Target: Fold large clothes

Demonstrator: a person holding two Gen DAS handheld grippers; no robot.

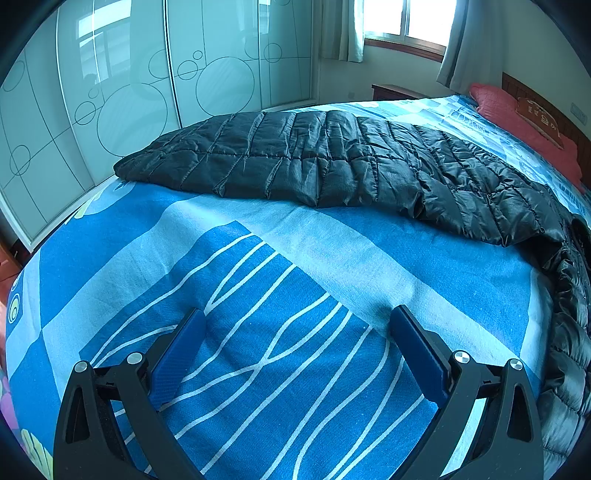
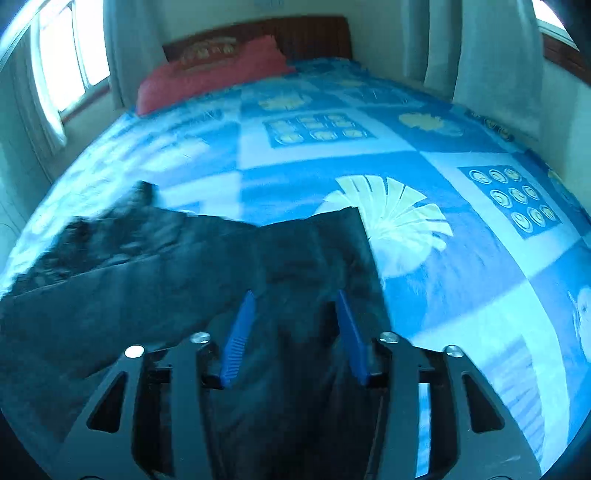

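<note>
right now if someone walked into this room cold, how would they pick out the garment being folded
Start at the bed with the blue patterned sheet, a red pillow at its headboard end. Lying across the sheet is a black quilted jacket, spread mostly flat. It is the only dark, shiny, stitched-in-squares thing on the bright bedding.

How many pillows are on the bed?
1. A single red pillow lies at the head of the bed, against the wooden headboard. I see no other, though the view cuts off there, so one could be hidden.
</note>
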